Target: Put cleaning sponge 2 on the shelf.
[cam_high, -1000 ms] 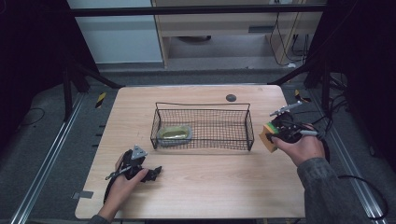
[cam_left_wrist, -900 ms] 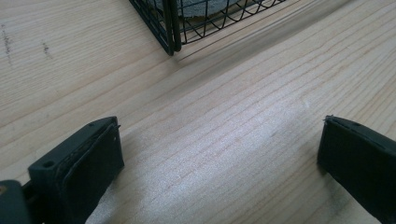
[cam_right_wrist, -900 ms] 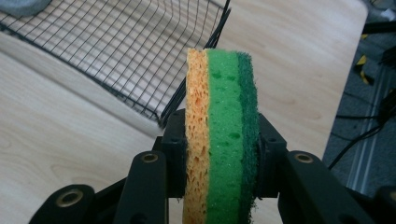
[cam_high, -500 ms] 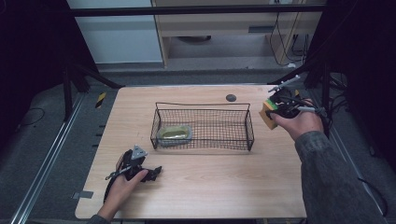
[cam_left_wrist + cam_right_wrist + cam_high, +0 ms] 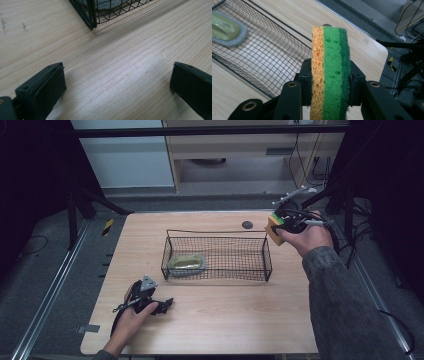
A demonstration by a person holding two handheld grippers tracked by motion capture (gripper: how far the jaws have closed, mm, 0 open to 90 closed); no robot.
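The right gripper point(image 5: 329, 82) is clamping a sponge point(image 5: 330, 72) beside the wire basket point(image 5: 267, 257), probably carrying it toward a drop inside, while the left gripper point(image 5: 117, 92) is resting wide apart on the table point(image 5: 225, 320).

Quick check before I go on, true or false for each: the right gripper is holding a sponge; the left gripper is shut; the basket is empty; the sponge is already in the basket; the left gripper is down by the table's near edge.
1. The right gripper holds a sponge. True: its jaws clamp both faces.
2. The left gripper is shut. False: its jaws stand wide apart over bare wood.
3. The wire basket is empty. False: a green item on a grey pad lies at its left end.
4. The sponge is in the basket. False: it is held up beside the basket's right end.
5. The left gripper is near the table's near edge. True.
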